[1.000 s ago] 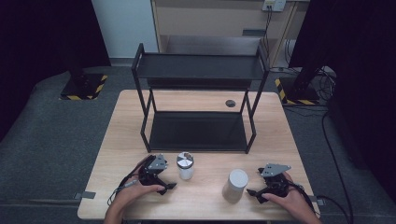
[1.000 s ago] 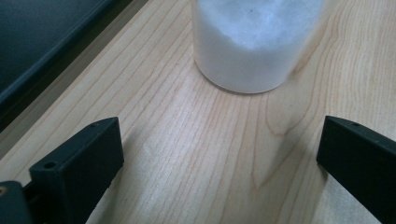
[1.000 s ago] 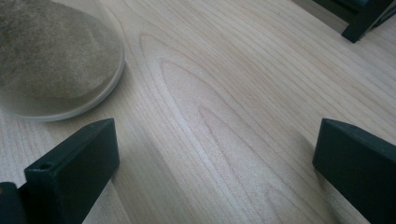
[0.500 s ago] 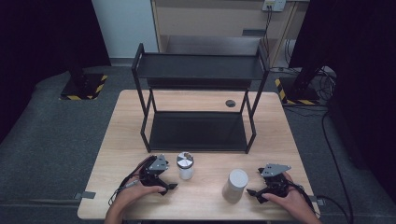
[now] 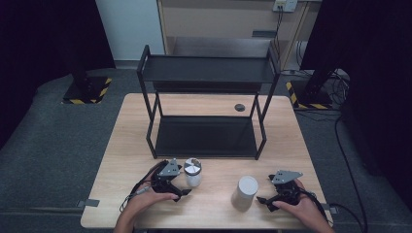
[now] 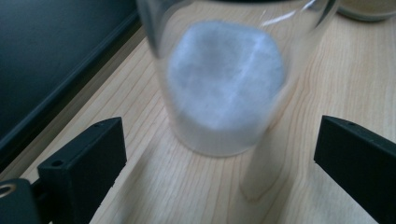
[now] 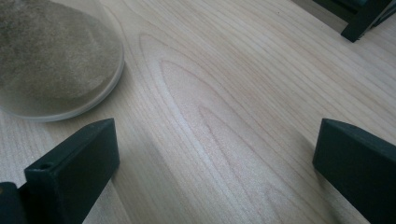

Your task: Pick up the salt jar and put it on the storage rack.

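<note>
Jars were seen on the table's (image 5: 121,160) near edge, one by each gripper. Going left to right: the left gripper (image 5: 183,190) was held low on the wood, resting under the person's left hand (image 5: 150,200), with its jaws released and spread wide. In the left gripper view a clear jar (image 6: 224,79) with white powder was framed between the two black jaws, close ahead but not touched on either side. The jaws were likely lined up this way so the jar could be closed on with a short push forward. In the high view this jar (image 5: 193,172) was seen upright with a metal lid, just right of the left gripper and just in front of the black rack (image 5: 206,70).

Further right, a second jar (image 5: 244,192) with a pale lid was stood upright, near the right gripper (image 5: 265,201) and apart from it. The right gripper was also released, jaws wide. In the right gripper view the tan-filled jar (image 7: 51,60) was caught at the upper left, outside the jaw gap, so the gripper was judged not yet aimed at it; a turn toward the jar would be needed first.

Both rack shelves were seen bare, and were judged the likely place for the jars. A small dark disc (image 5: 239,107) lay on the table's far side.
</note>
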Demonstrator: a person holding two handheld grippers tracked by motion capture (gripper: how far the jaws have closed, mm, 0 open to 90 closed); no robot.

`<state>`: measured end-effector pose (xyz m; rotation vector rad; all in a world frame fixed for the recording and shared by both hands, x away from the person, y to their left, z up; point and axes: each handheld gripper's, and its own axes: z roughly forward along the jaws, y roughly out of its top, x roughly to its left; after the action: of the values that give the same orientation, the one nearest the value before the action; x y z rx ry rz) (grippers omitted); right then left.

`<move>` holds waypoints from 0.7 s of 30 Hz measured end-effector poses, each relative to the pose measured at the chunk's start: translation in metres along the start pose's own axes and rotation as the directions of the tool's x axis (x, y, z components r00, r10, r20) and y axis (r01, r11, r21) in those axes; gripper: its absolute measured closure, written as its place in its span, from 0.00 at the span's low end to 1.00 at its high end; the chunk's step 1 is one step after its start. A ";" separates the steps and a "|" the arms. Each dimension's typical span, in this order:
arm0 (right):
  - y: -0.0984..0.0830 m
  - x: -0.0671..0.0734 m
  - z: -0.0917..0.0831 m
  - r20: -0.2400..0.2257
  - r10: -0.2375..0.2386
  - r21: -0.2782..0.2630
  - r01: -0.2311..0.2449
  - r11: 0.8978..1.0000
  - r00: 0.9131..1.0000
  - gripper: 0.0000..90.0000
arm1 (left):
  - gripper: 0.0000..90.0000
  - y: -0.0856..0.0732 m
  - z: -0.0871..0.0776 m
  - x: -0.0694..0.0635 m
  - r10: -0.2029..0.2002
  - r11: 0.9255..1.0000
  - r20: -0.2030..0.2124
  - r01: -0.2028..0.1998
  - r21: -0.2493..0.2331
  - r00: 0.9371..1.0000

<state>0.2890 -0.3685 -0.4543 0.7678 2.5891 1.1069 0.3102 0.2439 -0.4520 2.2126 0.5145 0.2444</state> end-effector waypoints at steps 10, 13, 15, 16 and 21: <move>0.000 0.000 0.000 0.000 0.000 0.000 0.000 1.000 1.000 0.01 | 0.01 0.000 0.007 -0.002 -0.014 0.999 -0.001 0.014 -0.043 1.000; 0.000 0.000 0.000 0.000 0.000 0.000 0.000 1.000 1.000 0.01 | 0.01 0.001 0.009 -0.003 -0.017 0.999 -0.005 0.017 -0.051 1.000; 0.000 0.000 0.000 0.001 0.001 0.000 -0.001 1.000 1.000 0.01 | 0.02 0.001 0.012 -0.004 -0.019 0.998 -0.008 0.019 -0.052 1.000; 0.000 0.000 0.000 0.002 0.001 0.000 -0.001 1.000 1.000 0.01 | 0.02 0.002 0.013 -0.004 -0.017 0.999 -0.008 0.017 -0.052 1.000; 0.000 0.000 0.000 0.002 0.001 0.000 -0.001 1.000 1.000 0.01 | 0.02 0.003 0.018 -0.005 -0.017 0.999 -0.002 0.017 -0.051 1.000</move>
<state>0.2886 -0.3683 -0.4544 0.7701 2.5869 1.1064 0.3131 0.2274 -0.4611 2.1581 0.5224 0.2486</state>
